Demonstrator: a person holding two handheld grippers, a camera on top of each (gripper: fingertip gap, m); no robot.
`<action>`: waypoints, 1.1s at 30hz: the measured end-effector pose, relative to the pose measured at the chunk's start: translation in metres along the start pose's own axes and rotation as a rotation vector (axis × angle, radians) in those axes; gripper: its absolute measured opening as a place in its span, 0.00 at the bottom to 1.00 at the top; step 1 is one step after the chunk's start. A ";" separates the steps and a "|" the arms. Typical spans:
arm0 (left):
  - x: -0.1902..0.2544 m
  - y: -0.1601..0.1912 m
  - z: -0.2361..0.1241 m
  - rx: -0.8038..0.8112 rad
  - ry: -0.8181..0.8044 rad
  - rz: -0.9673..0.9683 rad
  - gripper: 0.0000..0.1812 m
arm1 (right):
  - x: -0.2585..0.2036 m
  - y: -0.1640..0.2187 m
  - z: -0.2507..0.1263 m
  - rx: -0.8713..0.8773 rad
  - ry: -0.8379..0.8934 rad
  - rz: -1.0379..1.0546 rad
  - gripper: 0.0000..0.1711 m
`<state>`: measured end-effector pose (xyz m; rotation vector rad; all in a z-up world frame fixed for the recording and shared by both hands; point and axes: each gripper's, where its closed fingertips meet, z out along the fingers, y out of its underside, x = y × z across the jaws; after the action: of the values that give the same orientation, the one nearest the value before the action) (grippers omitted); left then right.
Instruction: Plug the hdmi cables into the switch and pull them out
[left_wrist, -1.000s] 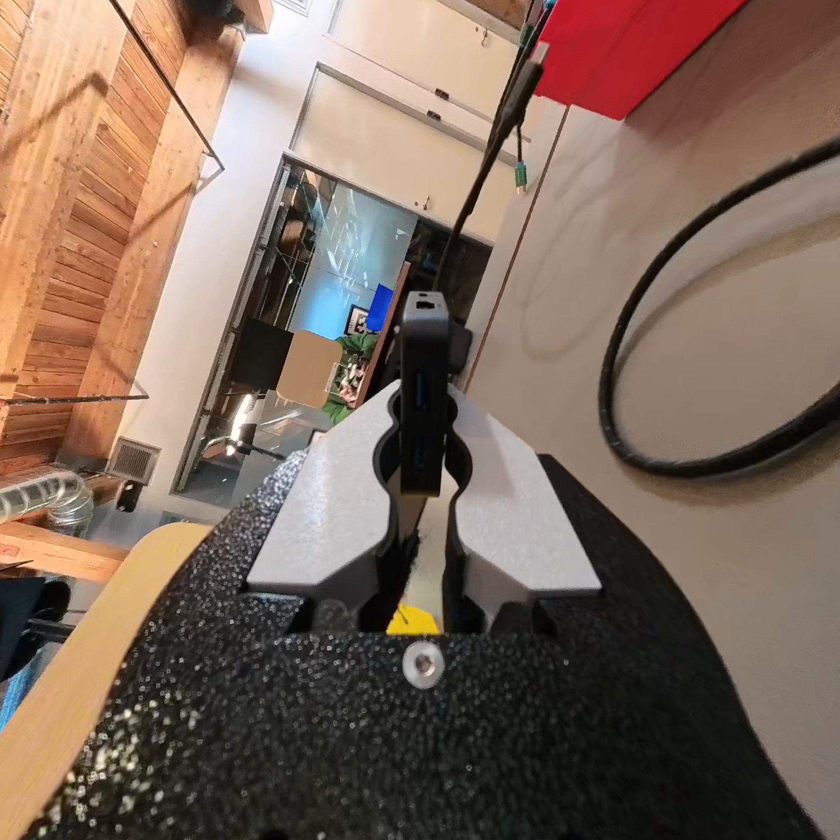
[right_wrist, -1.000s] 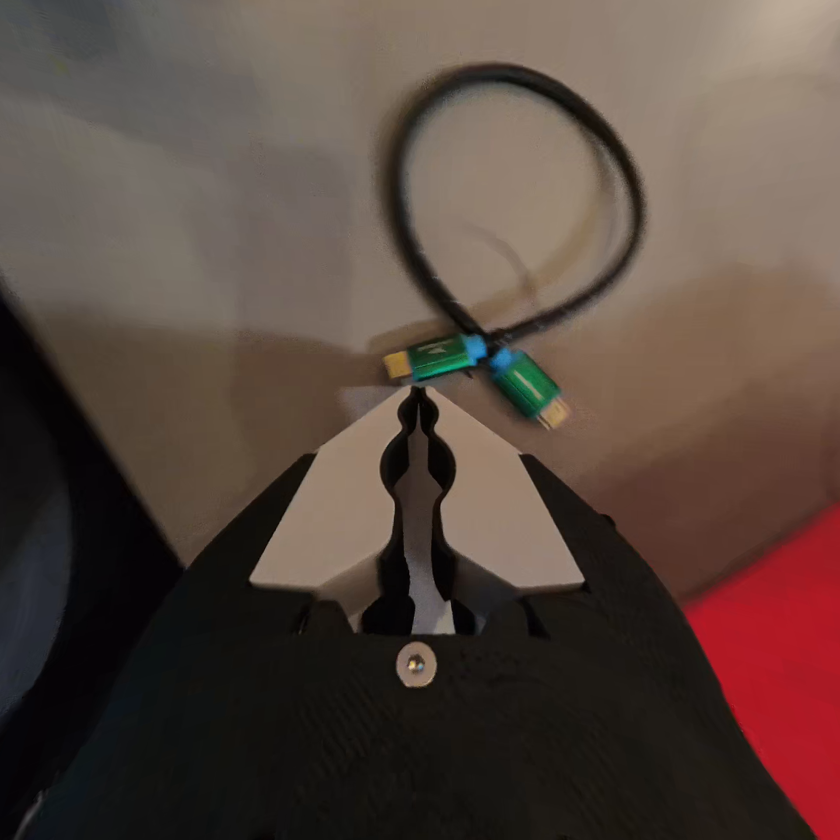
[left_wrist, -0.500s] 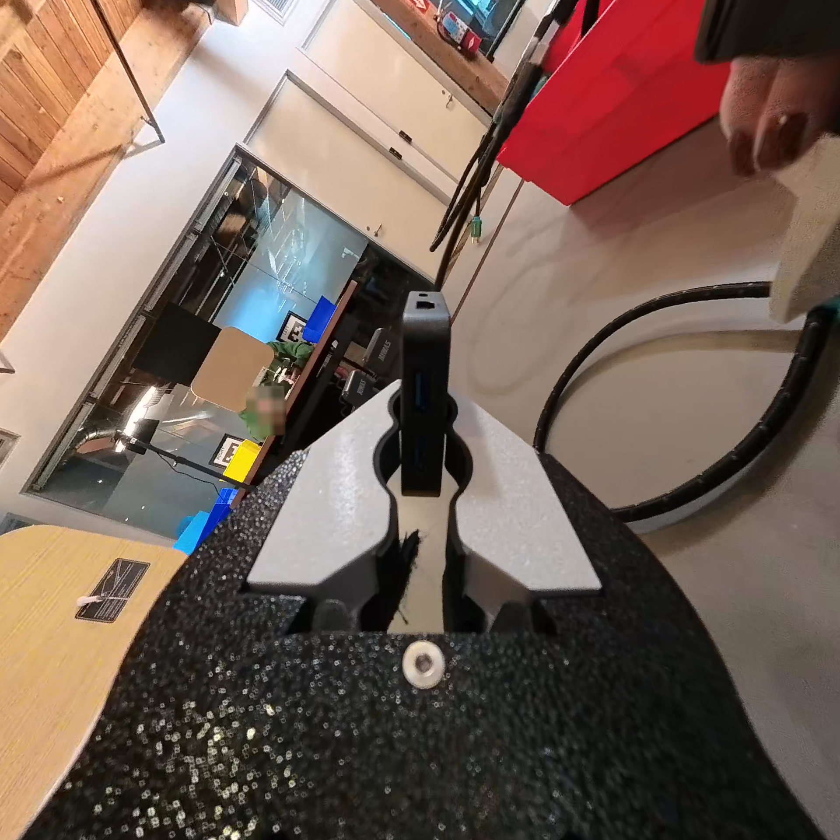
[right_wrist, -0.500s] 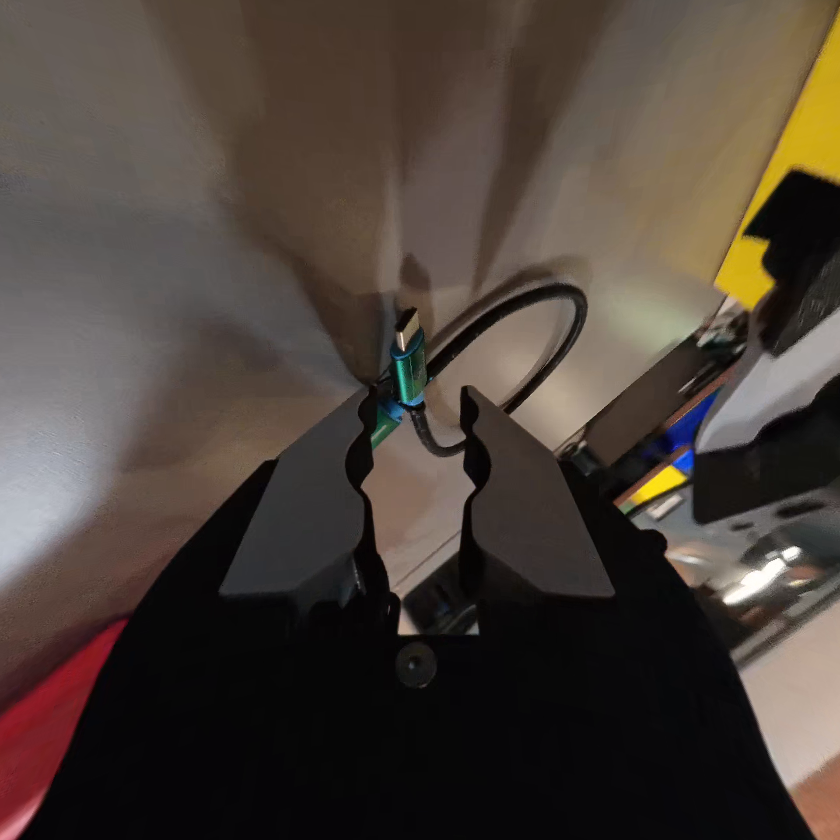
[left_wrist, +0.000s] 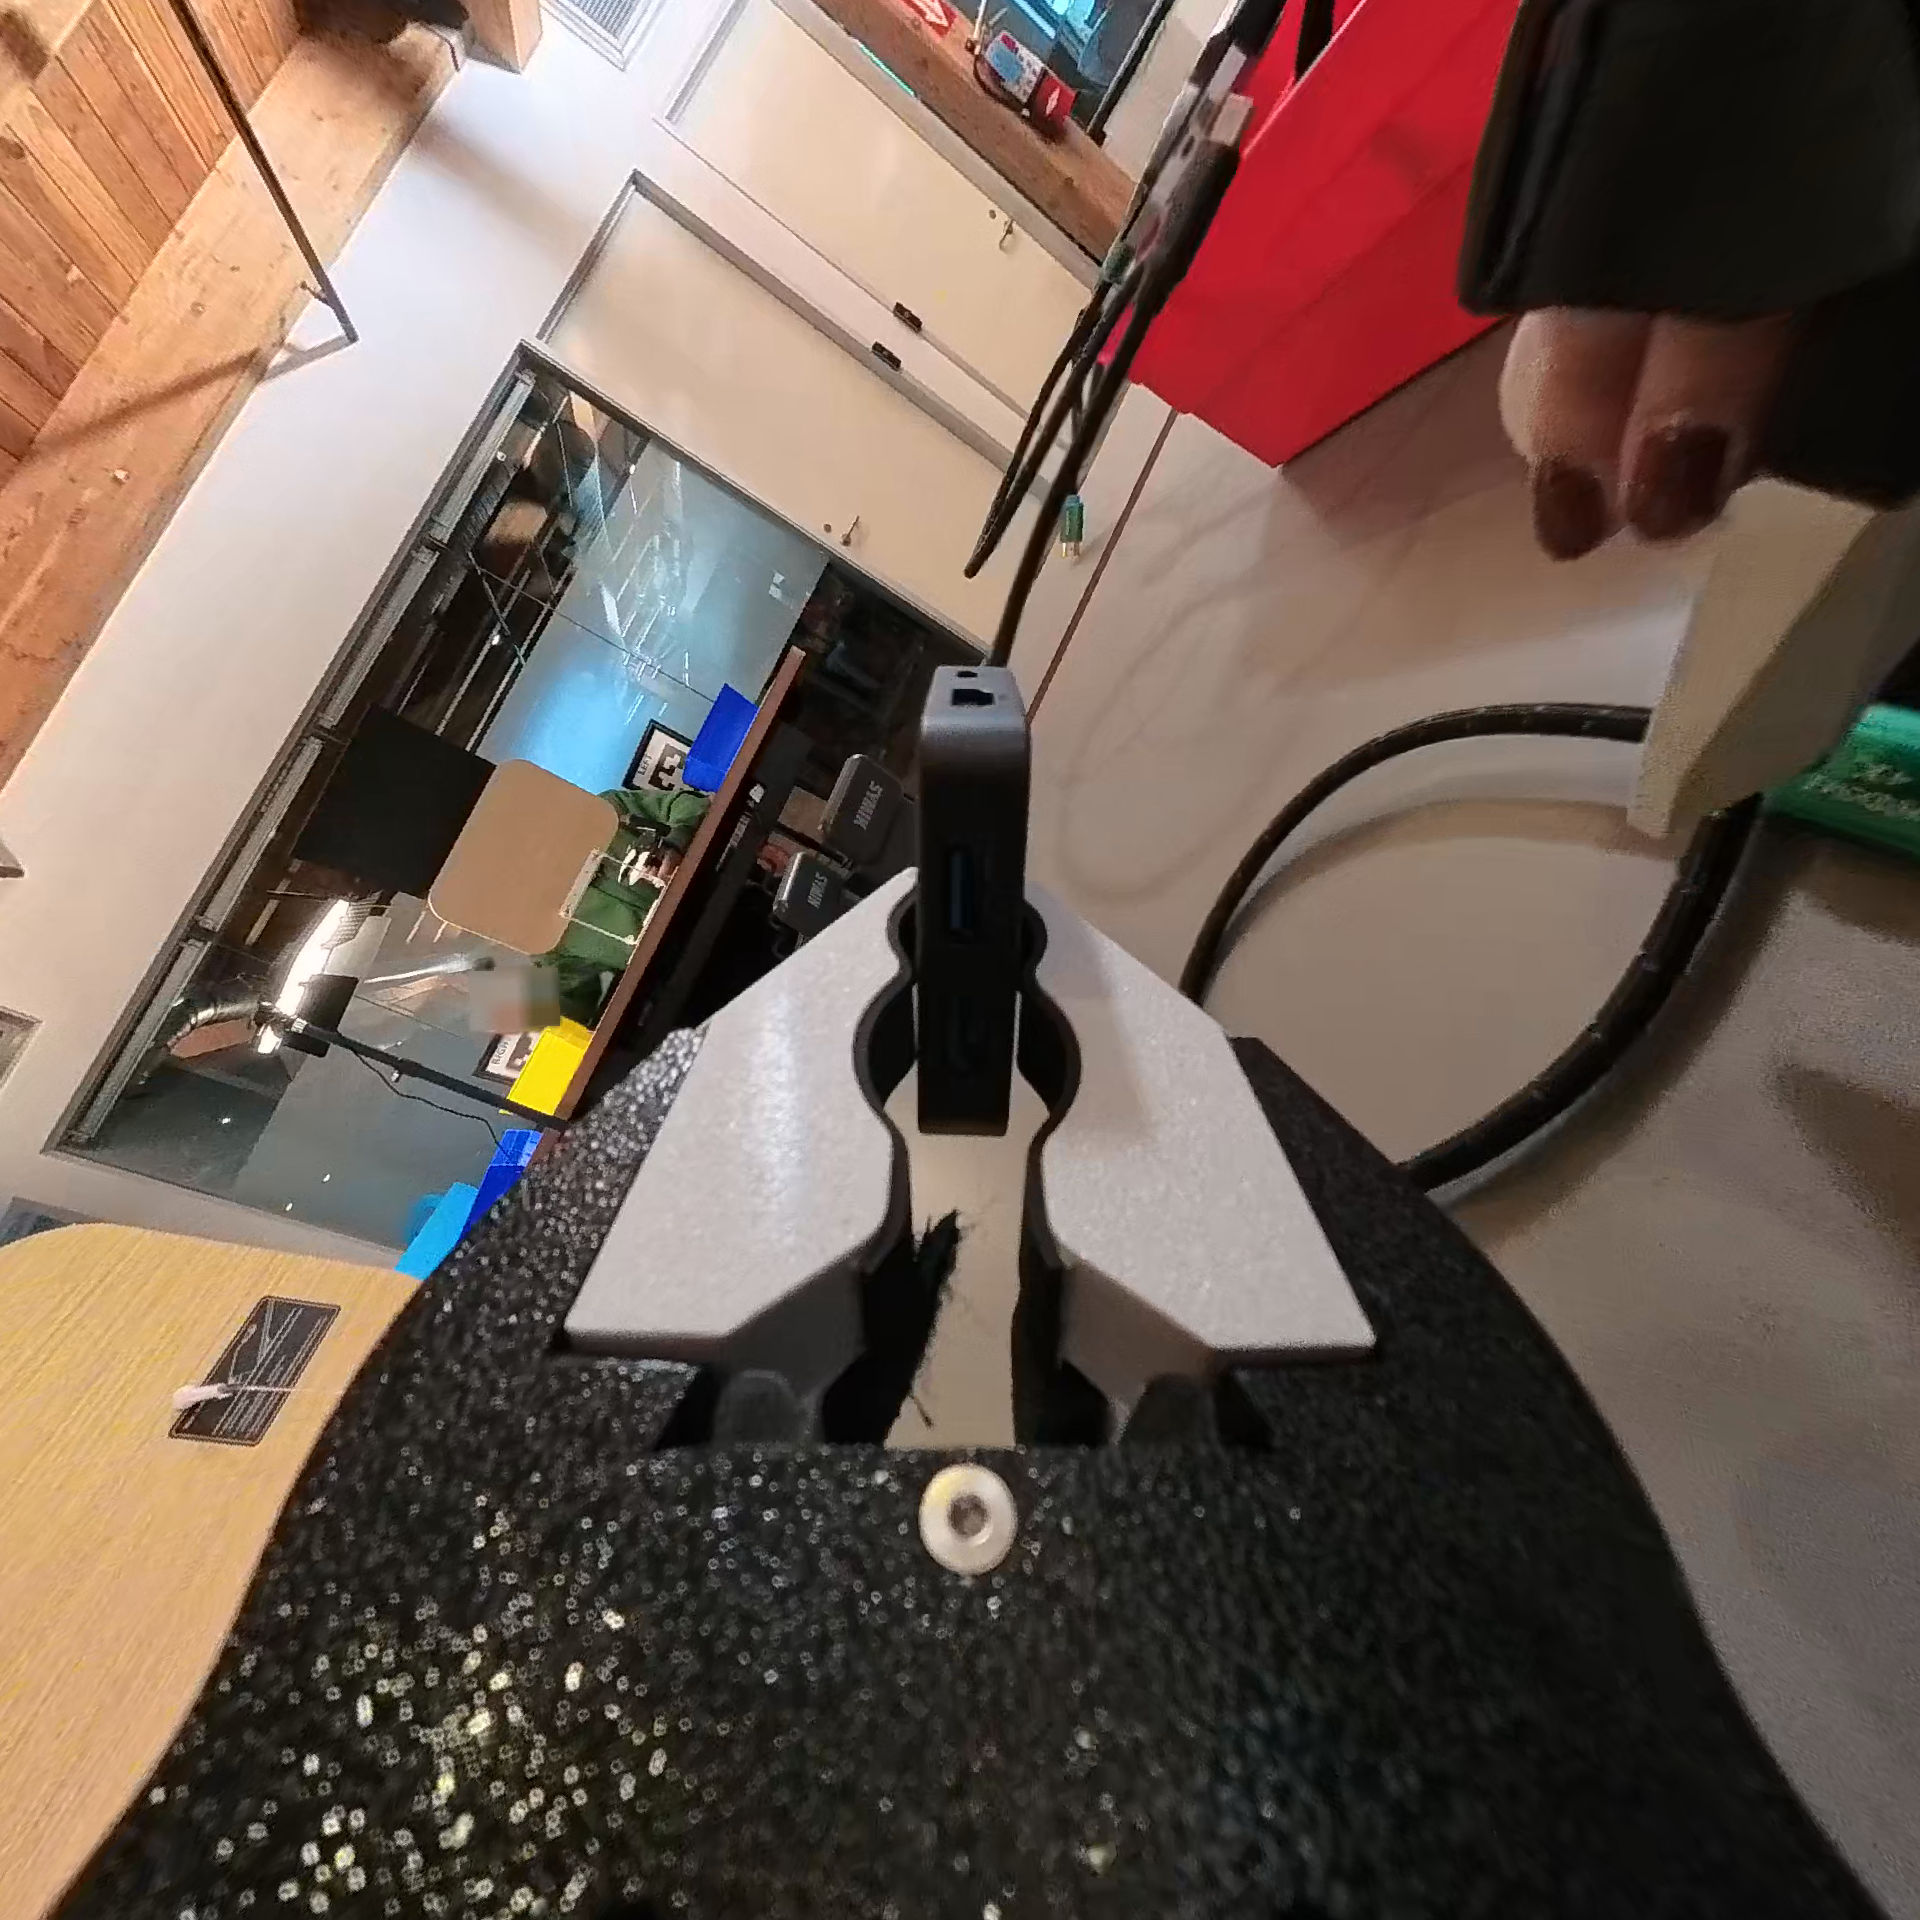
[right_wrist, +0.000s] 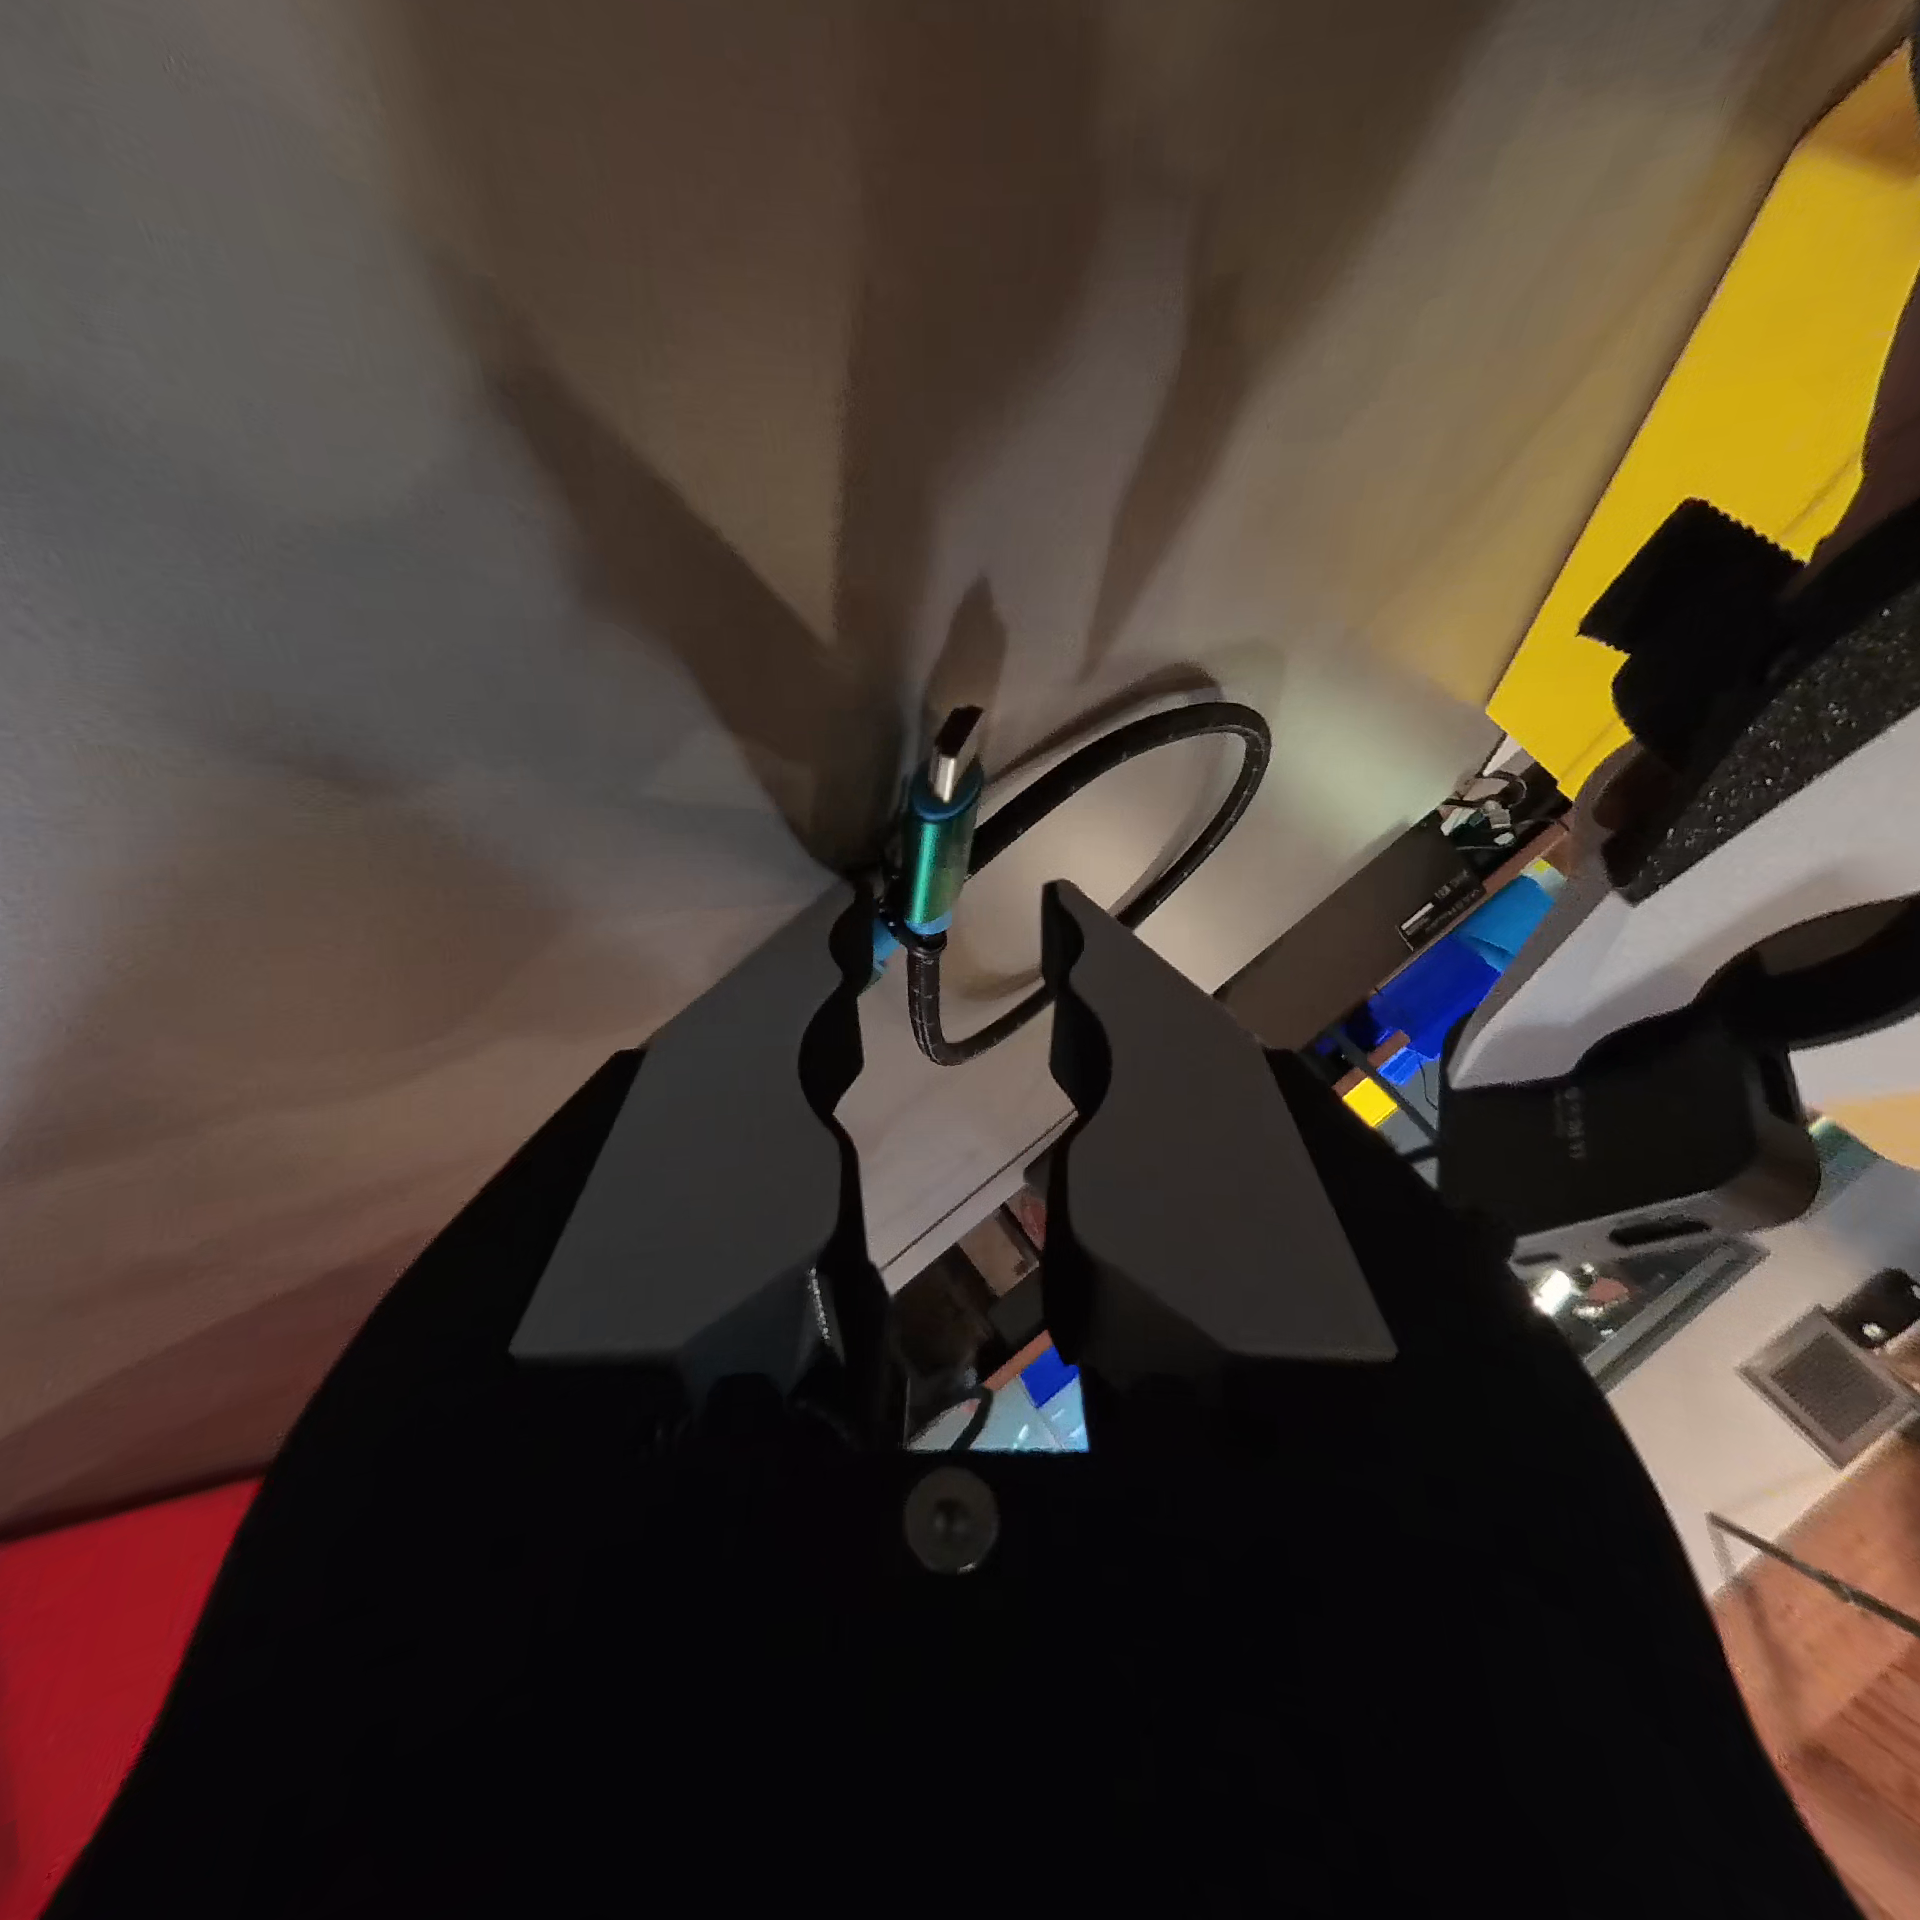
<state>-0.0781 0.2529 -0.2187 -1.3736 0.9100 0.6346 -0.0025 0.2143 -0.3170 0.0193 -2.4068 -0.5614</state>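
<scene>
My left gripper (left_wrist: 971, 904) is shut on a slim black switch (left_wrist: 971, 769), held upright with its ports facing the camera. A thin black lead runs up from the top of the switch. A black braided HDMI cable (left_wrist: 1621, 1018) loops on the beige table to the right. My right gripper (right_wrist: 951, 904) is open, its jaws around a green HDMI plug (right_wrist: 940, 842) that points up, metal tip free. The cable loop (right_wrist: 1195, 790) lies just beyond. A second plug is mostly hidden behind the left finger (right_wrist: 727, 1122). In the left wrist view, a right finger (left_wrist: 1766, 675) rests against a green plug (left_wrist: 1860, 790).
A red bin (left_wrist: 1330, 239) stands at the back of the table, with more cables (left_wrist: 1091, 395) hanging near it. A person's hand (left_wrist: 1642, 436) holds the right gripper. The left gripper (right_wrist: 1714, 935) and a yellow surface (right_wrist: 1714, 416) are at the right of the right wrist view.
My right gripper has opened and swung round so its jaws sit at the green plugs. The hand and right finger have come into the left wrist view. The left gripper still holds the switch.
</scene>
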 end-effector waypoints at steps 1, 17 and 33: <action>0.001 0.000 0.000 0.000 0.003 0.003 0.06 | -0.002 -0.001 0.002 0.002 -0.018 -0.012 0.10; -0.008 0.015 0.000 -0.228 -0.140 0.424 0.06 | 0.050 0.062 -0.034 -0.364 0.211 0.982 0.07; -0.005 0.040 0.005 -0.288 -0.103 0.460 0.06 | -0.011 0.008 0.001 -0.103 -0.355 1.185 0.17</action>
<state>-0.1134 0.2629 -0.2364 -1.3741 1.0909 1.2145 0.0066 0.2230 -0.3209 -1.5266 -2.1872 -0.1031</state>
